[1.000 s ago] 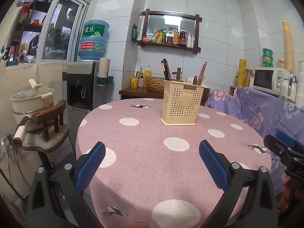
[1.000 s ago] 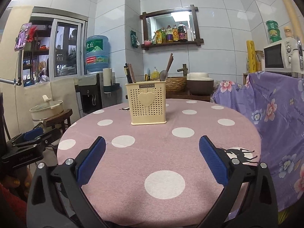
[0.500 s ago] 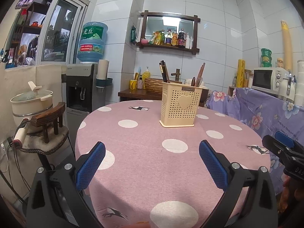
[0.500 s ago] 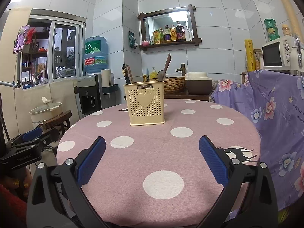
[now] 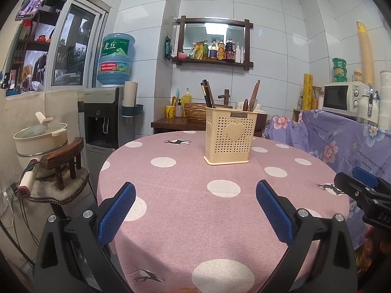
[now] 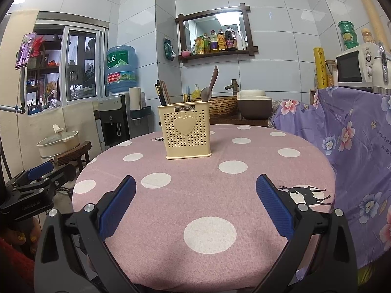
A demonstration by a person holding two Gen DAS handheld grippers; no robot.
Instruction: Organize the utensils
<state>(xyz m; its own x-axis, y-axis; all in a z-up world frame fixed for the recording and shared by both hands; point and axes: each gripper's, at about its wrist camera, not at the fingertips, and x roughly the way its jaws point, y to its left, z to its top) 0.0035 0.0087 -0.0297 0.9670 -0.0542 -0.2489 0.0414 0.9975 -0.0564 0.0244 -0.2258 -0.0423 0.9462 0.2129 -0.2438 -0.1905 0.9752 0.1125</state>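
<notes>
A cream perforated utensil holder (image 5: 229,136) with a heart on its front stands upright near the far side of the round pink polka-dot table (image 5: 185,202). It also shows in the right wrist view (image 6: 187,131). Dark chopsticks (image 5: 207,95) stick out of its left side, spoons and a wooden utensil (image 5: 253,97) out of its right side. My left gripper (image 5: 195,205) is open and empty above the table's near edge. My right gripper (image 6: 195,200) is open and empty, also at the near edge. Each gripper shows at the edge of the other's view.
A wooden chair with a cream pot (image 5: 41,136) stands left of the table. A water dispenser (image 5: 105,119) is behind it. A purple floral cloth (image 6: 354,131) covers furniture on the right, with a microwave (image 5: 342,97) on top. A wooden sideboard with a basket (image 6: 223,105) is behind the table.
Both views have tilted up slightly, so the holder sits a little lower in frame. Both grippers stay open and empty. Nothing on the table has moved.
</notes>
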